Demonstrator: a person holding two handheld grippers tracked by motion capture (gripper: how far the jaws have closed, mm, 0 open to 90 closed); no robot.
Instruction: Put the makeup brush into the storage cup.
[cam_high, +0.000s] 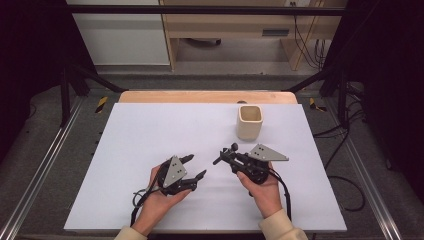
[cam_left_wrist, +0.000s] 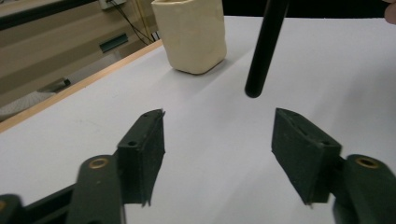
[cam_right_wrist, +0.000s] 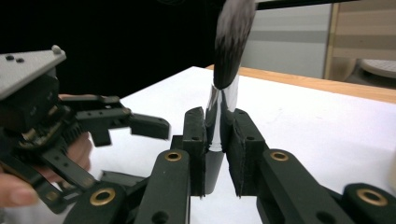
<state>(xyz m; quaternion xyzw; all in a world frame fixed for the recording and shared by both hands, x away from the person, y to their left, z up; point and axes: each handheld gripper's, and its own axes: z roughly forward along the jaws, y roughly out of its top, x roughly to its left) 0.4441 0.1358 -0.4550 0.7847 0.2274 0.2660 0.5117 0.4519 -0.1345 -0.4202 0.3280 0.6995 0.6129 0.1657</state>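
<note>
In the high view, the right claw (cam_high: 227, 152) is gripping a brush (cam_high: 226, 153) at centre frame, near the cup (cam_high: 249, 122) on the desk (cam_high: 150, 130); the left claw (cam_high: 193, 167) is gaping empty

In the left gripper view, the brush handle (cam_left_wrist: 265, 46) is hanging at upper centre

In the right gripper view, the pads (cam_right_wrist: 195, 140) are pinching the brush's ferrule (cam_right_wrist: 219, 116)

Right gripper (cam_right_wrist: 219, 140) clamps a brush (cam_right_wrist: 223, 98) — bristles up.

Wooden shelving (cam_high: 260, 22) (grey floor (cam_high: 45, 150))
</note>
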